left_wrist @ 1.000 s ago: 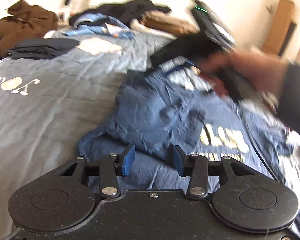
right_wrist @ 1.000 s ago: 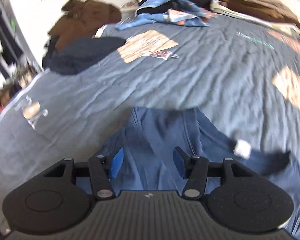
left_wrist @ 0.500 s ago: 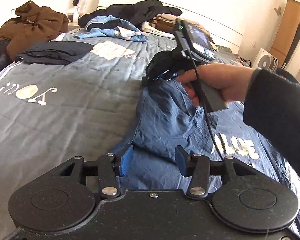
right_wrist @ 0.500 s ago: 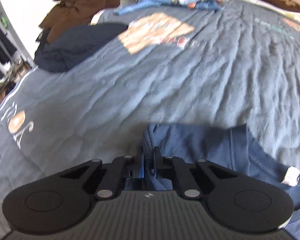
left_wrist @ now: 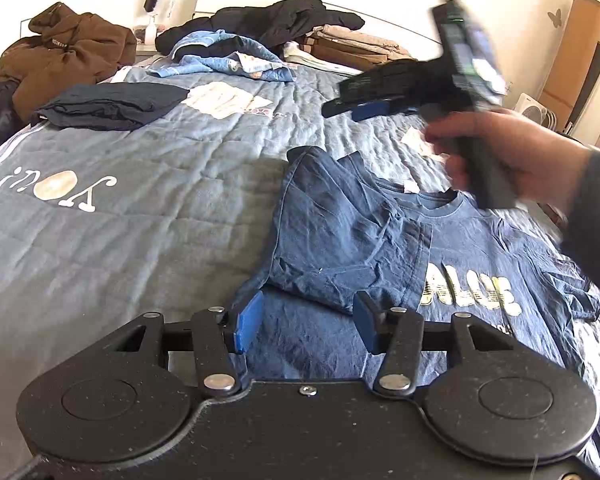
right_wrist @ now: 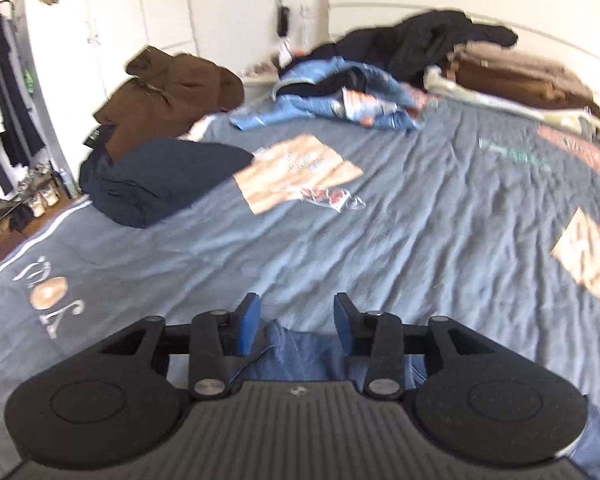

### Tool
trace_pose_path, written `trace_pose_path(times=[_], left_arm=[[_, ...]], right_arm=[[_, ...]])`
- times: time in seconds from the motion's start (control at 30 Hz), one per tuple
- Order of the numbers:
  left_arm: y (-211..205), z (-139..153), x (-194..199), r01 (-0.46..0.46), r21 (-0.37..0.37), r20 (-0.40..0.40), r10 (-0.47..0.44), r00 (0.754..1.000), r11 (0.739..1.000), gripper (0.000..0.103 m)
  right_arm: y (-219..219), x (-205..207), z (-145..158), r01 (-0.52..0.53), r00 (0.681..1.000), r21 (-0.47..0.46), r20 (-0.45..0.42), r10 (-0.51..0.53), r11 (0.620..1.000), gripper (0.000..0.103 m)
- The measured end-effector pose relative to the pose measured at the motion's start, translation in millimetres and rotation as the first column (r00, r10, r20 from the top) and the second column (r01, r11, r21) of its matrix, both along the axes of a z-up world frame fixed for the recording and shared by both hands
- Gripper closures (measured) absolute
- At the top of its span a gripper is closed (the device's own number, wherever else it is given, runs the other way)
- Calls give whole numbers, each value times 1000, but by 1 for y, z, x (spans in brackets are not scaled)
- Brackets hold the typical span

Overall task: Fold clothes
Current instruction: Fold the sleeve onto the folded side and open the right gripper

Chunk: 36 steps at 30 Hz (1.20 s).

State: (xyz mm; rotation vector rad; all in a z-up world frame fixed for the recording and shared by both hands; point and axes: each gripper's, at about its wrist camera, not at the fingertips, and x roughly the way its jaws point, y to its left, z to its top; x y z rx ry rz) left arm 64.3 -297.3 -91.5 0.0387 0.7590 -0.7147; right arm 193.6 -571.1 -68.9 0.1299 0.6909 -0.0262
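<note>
1. A wide bed is covered by a grey-blue quilt (left_wrist: pixel 148 184) printed with pale lettering and tan patches.
2. A navy T-shirt (left_wrist: pixel 380 248) is laid flat on the near part of the quilt, one side folded over the chest; yellow letters are seen on its front.
3. The left gripper (left_wrist: pixel 306 322) is held just above the shirt's near edge. Its jaws are opening, and nothing is gripped between them.
4. The right gripper (right_wrist: pixel 296 326) is carried in a hand (left_wrist: pixel 516 160) raised over the shirt's collar end. Its jaws are opening; blue cloth is seen below the gap, but it is not pinched.
5. A folded dark garment (left_wrist: pixel 108 106) is placed at the left side of the bed, with a brown hoodie (left_wrist: pixel 64 54) beyond it.
6. Black, light-blue and tan clothes (right_wrist: pixel 400 72) are heaped by the headboard.
7. White walls are seen; hanging clothes and shoes (right_wrist: pixel 8 128) are at the far left.
</note>
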Motion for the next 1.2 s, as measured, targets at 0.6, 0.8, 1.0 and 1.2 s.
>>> trace_pose_path(times=[0.6, 0.8, 1.0, 1.2], left_arm=[[-6, 0, -4, 21, -1, -2, -21, 1000, 1000, 51], [-7, -2, -4, 21, 5, -2, -21, 1000, 1000, 50], [-6, -3, -3, 21, 4, -4, -21, 1000, 1000, 50], [-7, -3, -4, 26, 3, -4, -26, 1000, 1000, 49]], right_arm=[[-69, -105, -59, 190, 968, 90, -185, -171, 978, 60], [-80, -110, -85, 276, 945, 206, -235, -227, 939, 75], [-76, -112, -73, 288, 950, 236, -189, -247, 928, 95], [-81, -110, -78, 325, 932, 175, -224, -284, 929, 92]])
